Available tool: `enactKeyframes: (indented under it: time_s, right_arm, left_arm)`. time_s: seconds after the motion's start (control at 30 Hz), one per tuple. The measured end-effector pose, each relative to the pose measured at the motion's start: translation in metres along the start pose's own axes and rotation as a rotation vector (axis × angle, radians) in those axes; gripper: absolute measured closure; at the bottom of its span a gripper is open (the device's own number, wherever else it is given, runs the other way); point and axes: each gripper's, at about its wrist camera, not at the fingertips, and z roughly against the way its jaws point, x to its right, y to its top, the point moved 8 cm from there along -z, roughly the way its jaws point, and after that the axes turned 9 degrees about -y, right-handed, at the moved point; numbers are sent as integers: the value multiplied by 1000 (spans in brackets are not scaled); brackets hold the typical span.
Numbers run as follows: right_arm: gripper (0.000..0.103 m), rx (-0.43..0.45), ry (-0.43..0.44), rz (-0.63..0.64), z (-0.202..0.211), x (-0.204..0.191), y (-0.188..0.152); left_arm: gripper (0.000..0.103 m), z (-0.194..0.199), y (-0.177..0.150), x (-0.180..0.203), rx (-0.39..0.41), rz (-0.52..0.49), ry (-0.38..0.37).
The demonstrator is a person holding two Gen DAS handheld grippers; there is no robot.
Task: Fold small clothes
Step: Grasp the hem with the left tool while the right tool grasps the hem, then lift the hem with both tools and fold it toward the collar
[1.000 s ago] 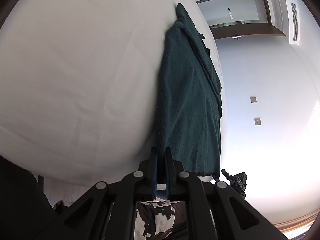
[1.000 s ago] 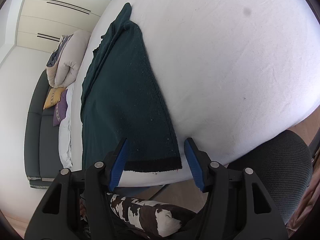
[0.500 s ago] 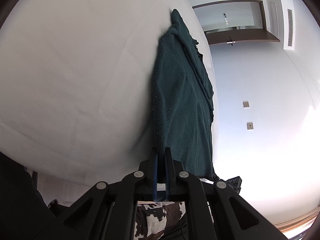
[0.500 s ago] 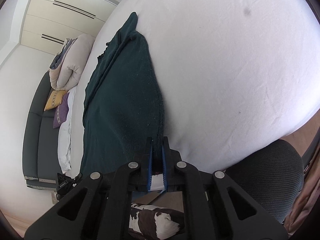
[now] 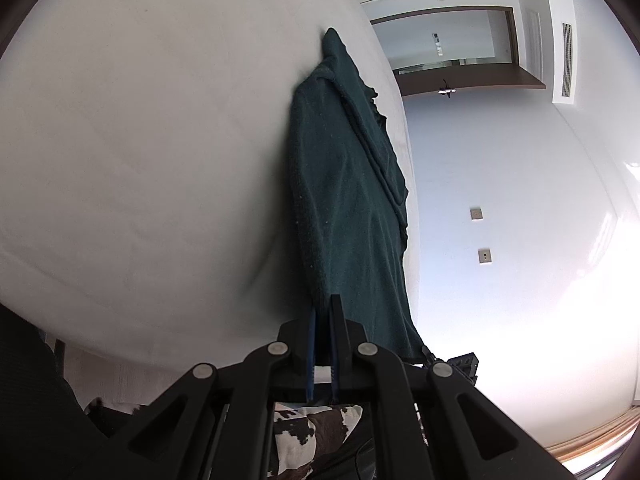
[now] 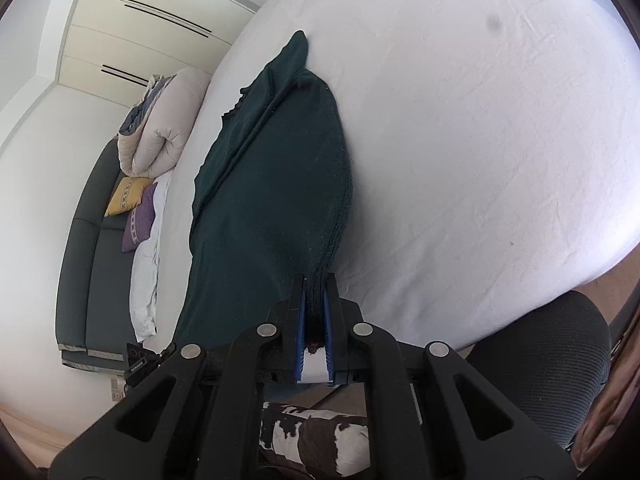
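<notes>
A dark green knit garment lies stretched out on the white bed sheet, reaching away from both grippers. My left gripper is shut on the garment's near hem at one corner. My right gripper is shut on the near hem at the other corner, where the garment bunches between the blue pads. The near edge is lifted slightly off the white sheet.
A dark sofa with a rolled duvet and cushions stands beyond the bed. A black mesh chair is at the lower right. A cow-print cushion lies below the grippers. A wall with a doorway lies past the bed.
My right gripper went from open around the hem to shut on it, and the hem corner has gathered up. My left gripper stayed shut on its corner and shifted slightly.
</notes>
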Motion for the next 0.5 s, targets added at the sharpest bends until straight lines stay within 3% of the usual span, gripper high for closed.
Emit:
enactKeyframes:
  time_s: [0.23,0.5]
  right_arm:
    - [96,36,65,-10,9,-27,26]
    - [96,110,82,-16,3,-67,87]
  left_arm:
    - [97,1,26,28,31,-21,-59]
    - [97,-15,78,76,81,-106,-87]
